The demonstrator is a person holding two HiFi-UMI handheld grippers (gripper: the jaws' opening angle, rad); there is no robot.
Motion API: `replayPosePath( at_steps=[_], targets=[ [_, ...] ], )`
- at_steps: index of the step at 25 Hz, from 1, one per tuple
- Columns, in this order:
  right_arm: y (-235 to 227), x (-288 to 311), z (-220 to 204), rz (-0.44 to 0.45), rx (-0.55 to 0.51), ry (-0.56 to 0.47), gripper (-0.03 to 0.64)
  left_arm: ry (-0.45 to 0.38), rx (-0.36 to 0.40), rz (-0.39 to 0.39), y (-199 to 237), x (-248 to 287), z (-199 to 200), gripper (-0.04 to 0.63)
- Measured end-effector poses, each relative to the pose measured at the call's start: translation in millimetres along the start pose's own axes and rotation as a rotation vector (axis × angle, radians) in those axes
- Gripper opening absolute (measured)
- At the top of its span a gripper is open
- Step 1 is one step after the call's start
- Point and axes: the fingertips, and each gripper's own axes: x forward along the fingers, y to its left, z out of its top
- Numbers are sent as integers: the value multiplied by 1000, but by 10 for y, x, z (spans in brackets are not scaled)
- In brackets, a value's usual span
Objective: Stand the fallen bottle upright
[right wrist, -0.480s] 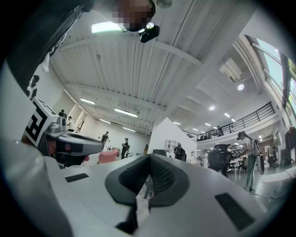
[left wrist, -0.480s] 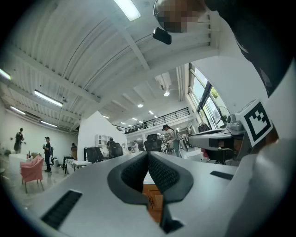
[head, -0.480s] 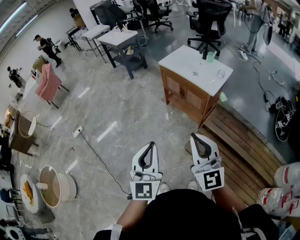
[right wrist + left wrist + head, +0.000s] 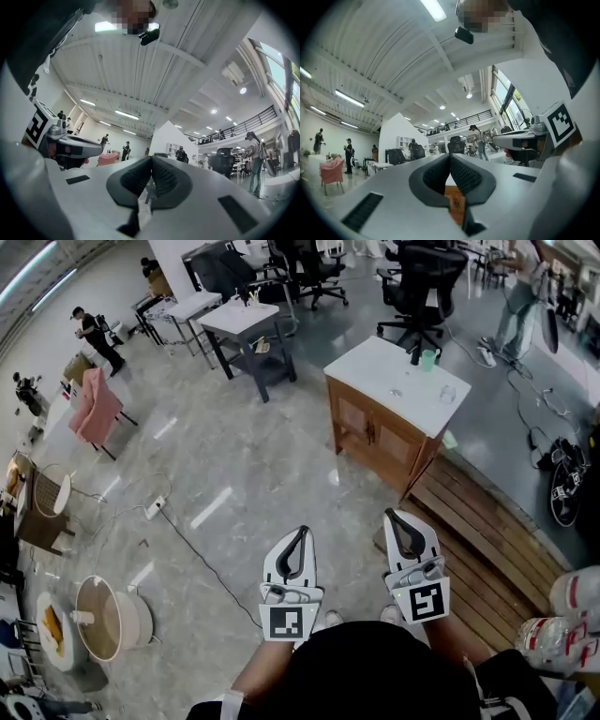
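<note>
Jaws closed, holding nothing, on left gripper [image 4: 301, 531] and right gripper [image 4: 393, 515], well apart from the clear bottle [image 4: 448, 393] on the cabinet [image 4: 382, 364] ahead.

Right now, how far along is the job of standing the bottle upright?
Nothing looks done yet. The left gripper and right gripper are shut and empty, over the floor, apart from the white-topped cabinet. A small clear object lies there near a green cup; possibly the bottle. Remaining: approach, grip it, stand it up.
</note>
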Motion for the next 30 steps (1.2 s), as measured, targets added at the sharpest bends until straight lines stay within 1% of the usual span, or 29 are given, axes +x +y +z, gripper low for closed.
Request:
replayPosePath(
  at_steps=[5,8,13,16,24,27,30],
  targets=[
    [267,167,-10,-18,-10,-1,17,-19,16,-21,350,-79,22,18],
    [424,256,-33,-33,-15,0,16,-14,8,-25,569,-126,-3,18],
    [553,404,-114,-40,-25,7,17,-13,5,-32,799,-101,-95,18],
    [562,555,-185,-39,-31,14,17,-6,0,-33,923,13,-181,18],
    [248,1103,-496,-50,-36,23,17,37,-20,-53,1089,664,-494,18],
    [20,1366,-567,-68,-33,29,17,41,-2,-80,1117,1018,-556,18],
    [-303,1624,-682,-89,-31,34,17,32,-14,-91,1126,1425,-610,18]
  ],
)
